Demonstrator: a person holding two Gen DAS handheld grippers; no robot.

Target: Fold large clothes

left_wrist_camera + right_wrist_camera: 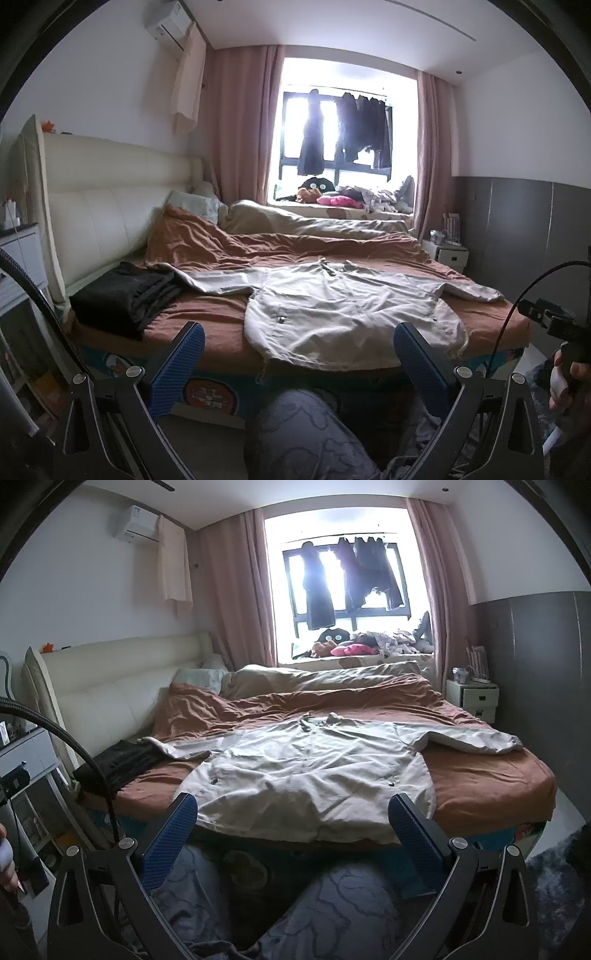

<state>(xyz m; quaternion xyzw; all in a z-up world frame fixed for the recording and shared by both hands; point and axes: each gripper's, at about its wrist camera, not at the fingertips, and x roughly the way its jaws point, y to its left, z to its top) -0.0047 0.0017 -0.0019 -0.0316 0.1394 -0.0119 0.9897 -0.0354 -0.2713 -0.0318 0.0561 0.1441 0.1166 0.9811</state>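
A pale beige jacket (pixel 310 775) lies spread flat, front up, on the rust-brown sheet of the bed (pixel 491 775), both sleeves stretched out sideways and its hem hanging just over the near edge. A folded black garment (pixel 125 295) sits on the bed at the left sleeve's end. The left gripper (pixel 295 363) and right gripper (pixel 293 836) hover short of the bed, jaws spread wide, holding nothing.
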